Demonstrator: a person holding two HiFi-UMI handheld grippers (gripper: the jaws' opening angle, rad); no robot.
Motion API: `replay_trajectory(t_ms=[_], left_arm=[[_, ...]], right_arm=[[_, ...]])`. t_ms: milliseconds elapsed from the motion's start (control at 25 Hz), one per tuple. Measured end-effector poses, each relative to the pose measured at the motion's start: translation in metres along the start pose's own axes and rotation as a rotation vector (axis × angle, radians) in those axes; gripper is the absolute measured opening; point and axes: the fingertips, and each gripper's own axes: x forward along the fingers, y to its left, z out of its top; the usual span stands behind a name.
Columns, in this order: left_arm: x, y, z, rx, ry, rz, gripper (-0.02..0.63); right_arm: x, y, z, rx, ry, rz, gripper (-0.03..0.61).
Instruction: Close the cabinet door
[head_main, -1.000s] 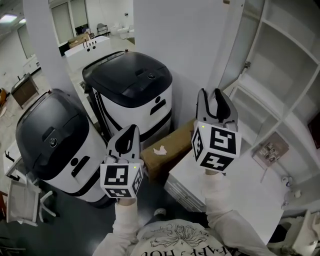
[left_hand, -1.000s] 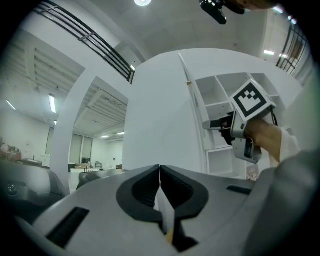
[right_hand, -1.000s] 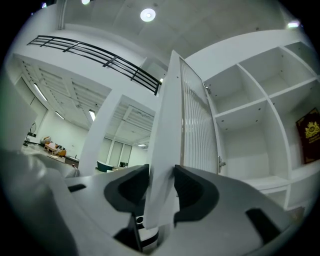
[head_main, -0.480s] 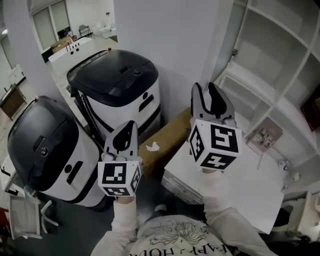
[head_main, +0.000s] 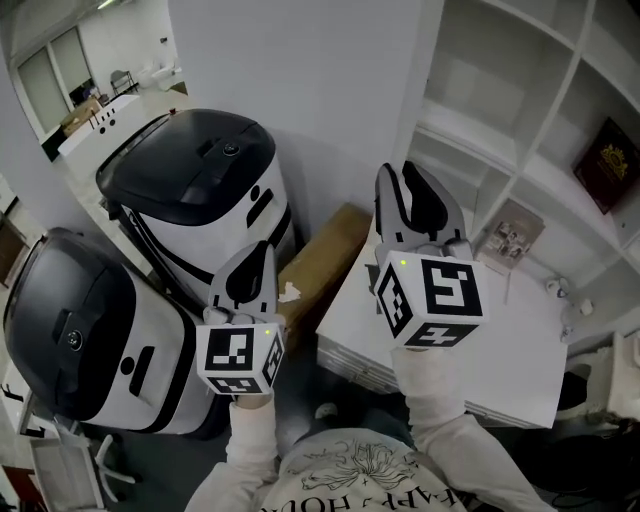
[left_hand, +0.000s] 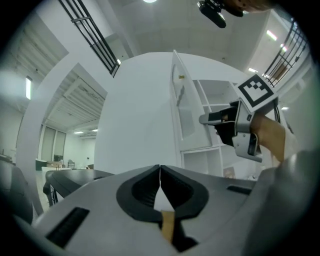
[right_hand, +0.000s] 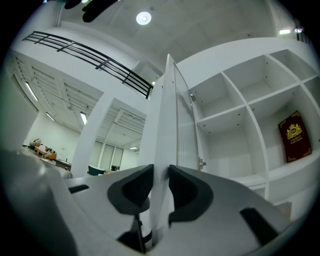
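Cabinet door (head_main: 425, 70) stands open in the head view, long axis upright. It is seen nearly edge-on, swung out from the white shelves (head_main: 520, 130). Right gripper (head_main: 398, 172) sits at its free edge. Left gripper (head_main: 262, 250) is held apart from the door, beside a cardboard box (head_main: 320, 260).

Left gripper view: jaws together, nothing between them. The door rises upright ahead, with white wall to its left.

Right gripper view: jaws closing on the door's free edge, which fills the gap between the pads. Shelf bays lie open to the right, with a red book (right_hand: 292, 135) in one.
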Motion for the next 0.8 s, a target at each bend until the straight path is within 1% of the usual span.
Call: replay_trajectory(t_ms=[240,440,600,800], left_arm=[[0.018,-0.031,-0.003,-0.004,0.009,-0.09,0.005],[0.032,-0.057,-0.006,-0.006,0.014,-0.156,0.005],[0.04,-0.074,-0.006,-0.006,0.016,-0.194,0.005],[0.055,-0.096,0.0,-0.008,-0.001,-0.227,0.005]], right_arm=[[-0.017,-0.025,0.001,-0.012,0.003,-0.055,0.082],[-0.027,-0.044,0.0,-0.009,0.002,-0.083,0.074],[-0.035,-0.061,0.0,-0.006,-0.002,-0.108,0.069],[-0.044,-0.087,-0.001,0.004,-0.01,-0.12,0.064]])
